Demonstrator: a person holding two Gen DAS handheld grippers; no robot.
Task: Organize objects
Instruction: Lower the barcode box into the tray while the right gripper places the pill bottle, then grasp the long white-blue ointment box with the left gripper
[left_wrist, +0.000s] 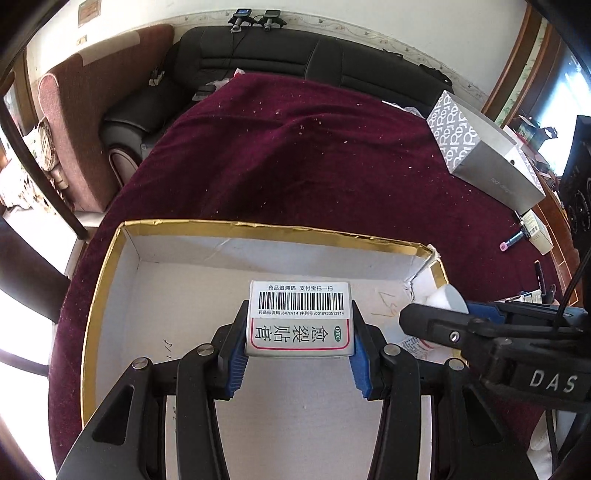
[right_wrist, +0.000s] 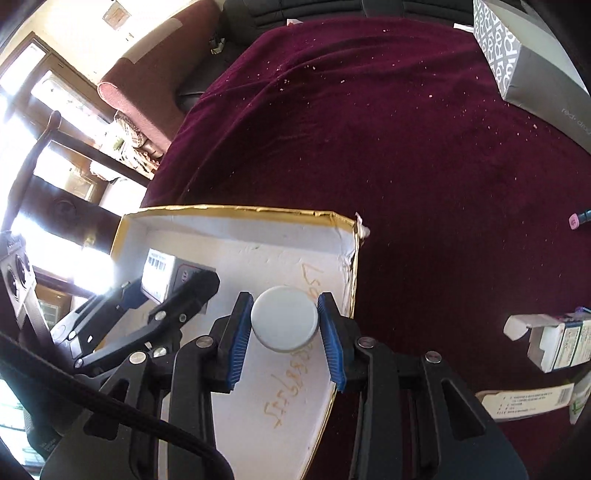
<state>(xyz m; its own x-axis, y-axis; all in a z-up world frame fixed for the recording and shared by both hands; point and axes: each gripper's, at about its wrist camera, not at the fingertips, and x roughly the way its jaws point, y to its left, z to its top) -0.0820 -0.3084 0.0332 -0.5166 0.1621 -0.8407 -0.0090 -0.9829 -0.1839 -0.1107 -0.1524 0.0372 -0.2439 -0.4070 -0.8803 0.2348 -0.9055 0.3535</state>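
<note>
Two grippers are hanging over the shallow gold-rimmed white cardboard tray (left_wrist: 110, 280) lying on the dark red velvet cloth (left_wrist: 295, 155). The left gripper (left_wrist: 300, 332) is squeezing a small silver barcoded medicine box (left_wrist: 300, 317) between its blue pads. The right gripper (right_wrist: 284, 325) is gripping a round white bottle cap (right_wrist: 284, 317), near the tray's torn right wall. A grey patterned carton (left_wrist: 476, 147) is lying well apart.

Barcoded medicine box (left_wrist: 300, 318), white round jar (right_wrist: 284, 317), over gold-rimmed tray (left_wrist: 236, 224)
</note>
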